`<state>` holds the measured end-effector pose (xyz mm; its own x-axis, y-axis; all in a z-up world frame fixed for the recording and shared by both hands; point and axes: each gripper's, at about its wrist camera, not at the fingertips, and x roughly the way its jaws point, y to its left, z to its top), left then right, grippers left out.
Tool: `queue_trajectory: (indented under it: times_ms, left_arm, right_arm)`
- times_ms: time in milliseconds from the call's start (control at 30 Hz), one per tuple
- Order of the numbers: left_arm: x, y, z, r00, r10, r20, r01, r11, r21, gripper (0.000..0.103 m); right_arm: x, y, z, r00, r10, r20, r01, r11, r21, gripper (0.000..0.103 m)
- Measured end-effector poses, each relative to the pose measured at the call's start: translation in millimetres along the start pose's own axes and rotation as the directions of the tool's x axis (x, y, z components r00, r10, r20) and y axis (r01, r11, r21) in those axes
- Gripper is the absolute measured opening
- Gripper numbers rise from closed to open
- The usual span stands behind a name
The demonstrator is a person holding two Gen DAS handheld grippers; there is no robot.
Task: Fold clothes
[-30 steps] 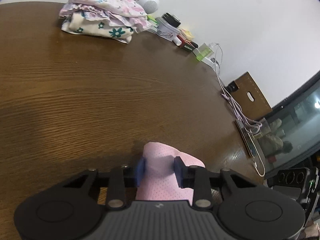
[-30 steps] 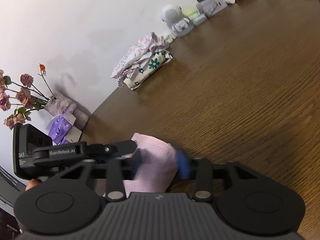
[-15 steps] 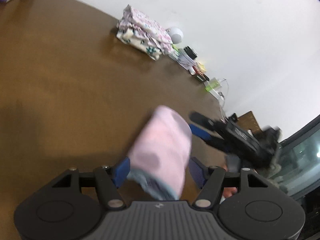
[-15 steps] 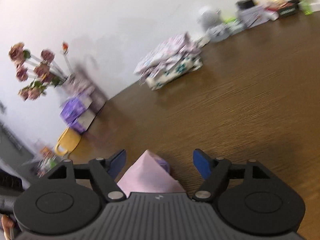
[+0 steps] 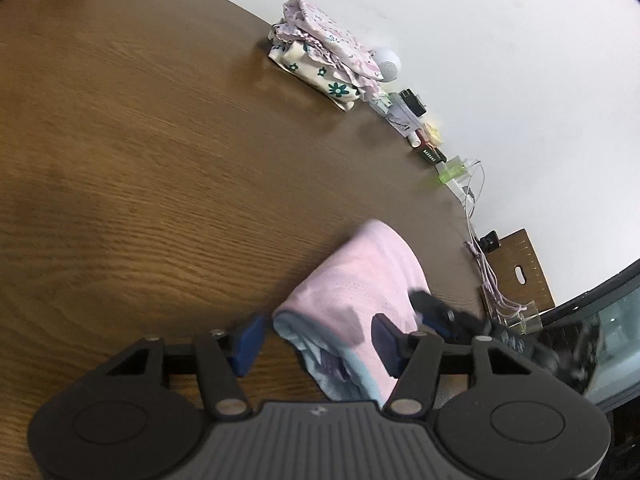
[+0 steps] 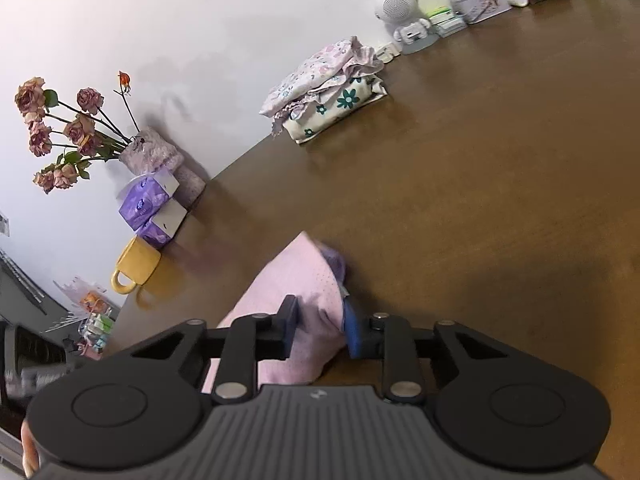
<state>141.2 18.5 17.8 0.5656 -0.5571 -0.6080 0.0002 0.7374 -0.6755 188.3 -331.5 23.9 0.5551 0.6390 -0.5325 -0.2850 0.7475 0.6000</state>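
Pink garment (image 6: 296,292) lies on wooden table (image 6: 480,200); right gripper (image 6: 320,324) closing, pinching it; left gripper (image 5: 316,340) closing around it, pads apart.

table (image 5: 160,152): brown wood, visible grain, low satin sheen.
pink garment (image 5: 360,276): soft matt cloth between the left fingers, finely perforated, with a pale blue edge.
folded stack (image 6: 324,92): floral printed cloth with frilled trim, matt, well beyond the right fingers.
left gripper (image 5: 316,340): matt black plastic, ribbed body, blue pads.
mug (image 6: 134,270): yellow, smooth and slightly glossy, far left of the right fingers.
wall (image 6: 200,20): white, matt.
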Motion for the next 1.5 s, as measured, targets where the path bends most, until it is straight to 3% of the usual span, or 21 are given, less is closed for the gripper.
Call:
queue_trajectory:
  times_ms: [167, 200, 233, 300, 467, 567, 633, 767, 900, 933, 967, 1000, 1033, 1067, 1100, 1167, 1333, 1500]
  left_arm:
    - [-4.5, 0.6, 1.8, 1.000, -0.003, -0.009, 0.003, 1.000, 0.000, 0.057]
    - [-4.5, -0.3, 1.2, 1.000, -0.007, -0.009, 0.007, 1.000, 0.001, 0.057]
    - [-3.5, -1.8, 0.7, 1.000, -0.008, -0.008, 0.008, 1.000, 0.004, 0.057]
    - [-2.4, -4.5, -1.2, 1.000, -0.004, 0.003, 0.004, 1.000, 0.011, 0.057]
    - [-0.6, -12.1, -8.7, 0.999, -0.003, 0.038, 0.002, 1.000, 0.010, 0.039]
    - [-1.6, -12.8, -9.5, 0.998, 0.023, 0.058, -0.024, 1.000, 0.016, 0.026]
    - [-1.8, -11.5, -7.5, 0.998, 0.033, 0.054, -0.035, 0.999, 0.033, 0.025]
    - [-1.4, -8.2, 6.2, 0.997, 0.065, 0.029, -0.067, 0.994, 0.084, 0.023]
    - [-0.4, -6.9, 22.8, 0.996, 0.087, 0.005, -0.087, 0.986, 0.140, 0.021]
    - [-2.4, -5.8, 23.7, 0.997, 0.083, 0.003, -0.083, 0.988, 0.131, 0.026]
    - [-5.6, -4.4, 23.7, 0.997, 0.073, 0.005, -0.073, 0.990, 0.118, 0.038]
    - [-8.9, -3.0, 23.8, 0.998, 0.063, 0.007, -0.064, 0.993, 0.104, 0.046]
    - [-12.7, -1.3, 23.5, 0.998, 0.058, 0.016, -0.059, 0.994, 0.090, 0.060]
    - [-17.2, 0.8, 22.8, 0.998, 0.058, 0.032, -0.060, 0.995, 0.076, 0.071]
    - [-19.3, 3.2, 22.8, 0.998, 0.058, 0.039, -0.061, 0.996, 0.063, 0.074]
    - [-18.6, 8.7, 23.9, 0.998, 0.060, 0.032, -0.062, 0.997, 0.042, 0.083]
    - [-12.8, 15.5, 29.9, 0.999, 0.042, 0.018, -0.042, 0.999, 0.006, 0.084]
    - [-5.0, 10.7, 31.9, 0.999, 0.036, 0.006, -0.036, 0.999, 0.041, 0.084]
  right_arm:
    - [-20.2, 11.7, -21.4, 1.000, -0.020, 0.011, 0.020, 1.000, -0.016, 0.025]
    - [-24.8, 13.7, -24.5, 0.999, -0.028, 0.017, 0.029, 0.999, -0.019, 0.031]
    - [-28.8, 15.4, -25.9, 0.999, -0.036, 0.029, 0.037, 0.999, -0.029, 0.047]
    - [-36.2, 18.6, -24.2, 0.994, -0.068, 0.082, 0.073, 0.995, -0.061, 0.059]
    - [-18.5, 15.5, 3.4, 0.996, -0.061, 0.072, 0.067, 0.994, -0.084, 0.059]
    - [-3.3, 13.2, 12.9, 0.999, -0.044, 0.020, 0.045, 0.995, -0.084, 0.049]
    - [1.9, 8.8, 13.0, 1.000, -0.027, -0.013, 0.026, 0.999, -0.044, 0.026]
    - [-2.9, 0.0, -1.6, 1.000, -0.014, -0.021, 0.015, 0.998, 0.069, 0.019]
    - [-16.9, 11.8, -24.9, 1.000, -0.004, 0.006, 0.003, 0.997, 0.079, 0.019]
    - [-20.2, 16.0, -30.4, 1.000, -0.001, 0.013, 0.000, 0.997, 0.075, 0.019]
    - [-23.6, 19.9, -32.9, 1.000, -0.003, 0.025, 0.002, 0.998, 0.063, 0.020]
    - [-27.0, 23.6, -34.9, 0.999, -0.005, 0.037, 0.003, 0.999, 0.051, 0.027]
    - [-31.1, 24.8, -33.3, 0.999, -0.008, 0.052, 0.006, 0.999, 0.039, 0.050]
    - [-35.2, 25.9, -31.7, 0.998, -0.012, 0.067, 0.010, 1.000, 0.027, 0.064]
    - [-38.8, 25.3, -29.8, 0.996, -0.025, 0.089, 0.024, 1.000, 0.017, 0.082]
    - [-43.3, 22.4, -24.8, 0.991, -0.058, 0.119, 0.060, 0.998, -0.014, 0.084]
    - [-30.1, 3.2, -14.1, 0.998, -0.054, 0.045, 0.052, 0.998, 0.040, 0.085]
    - [-19.0, -0.8, -15.0, 1.000, -0.027, 0.006, 0.027, 0.999, 0.046, 0.085]
